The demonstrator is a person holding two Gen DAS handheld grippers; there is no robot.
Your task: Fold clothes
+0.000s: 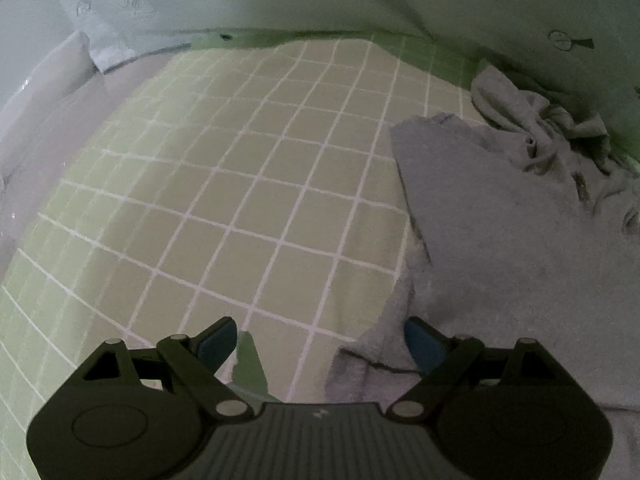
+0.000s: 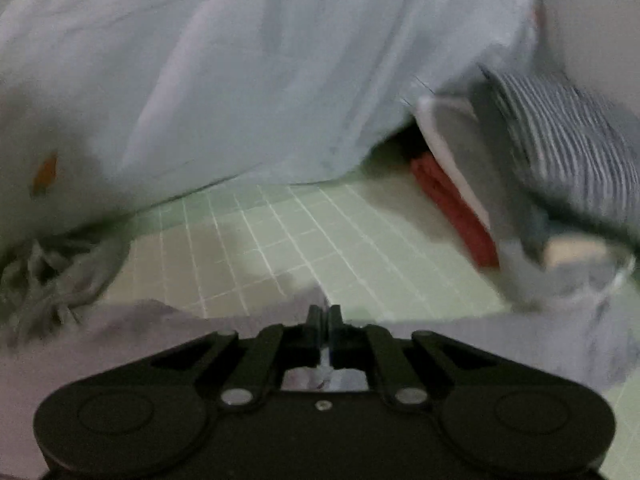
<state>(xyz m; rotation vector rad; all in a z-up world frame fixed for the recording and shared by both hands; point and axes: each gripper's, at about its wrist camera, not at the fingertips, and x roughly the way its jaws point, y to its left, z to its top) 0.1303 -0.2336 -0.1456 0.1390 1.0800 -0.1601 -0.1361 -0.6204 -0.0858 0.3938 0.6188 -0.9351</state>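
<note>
A grey garment (image 1: 520, 240) lies spread over the right side of a green grid-patterned sheet (image 1: 248, 184) in the left wrist view, its far end bunched up near the back. My left gripper (image 1: 320, 340) hangs open above the sheet, its right blue-padded finger (image 1: 424, 344) over the garment's near-left edge, its left finger (image 1: 218, 342) over bare sheet. In the right wrist view my right gripper (image 2: 325, 316) is shut on the grey garment (image 2: 160, 332), a fold of cloth pinched between its fingers. The view is blurred.
A pale blue cloth (image 2: 248, 80) hangs along the back. At the right stands a pile of folded clothes: a striped piece (image 2: 568, 144), a white-edged one (image 2: 452, 148) and a red one (image 2: 452, 204). A white surface (image 1: 52, 92) borders the sheet on the left.
</note>
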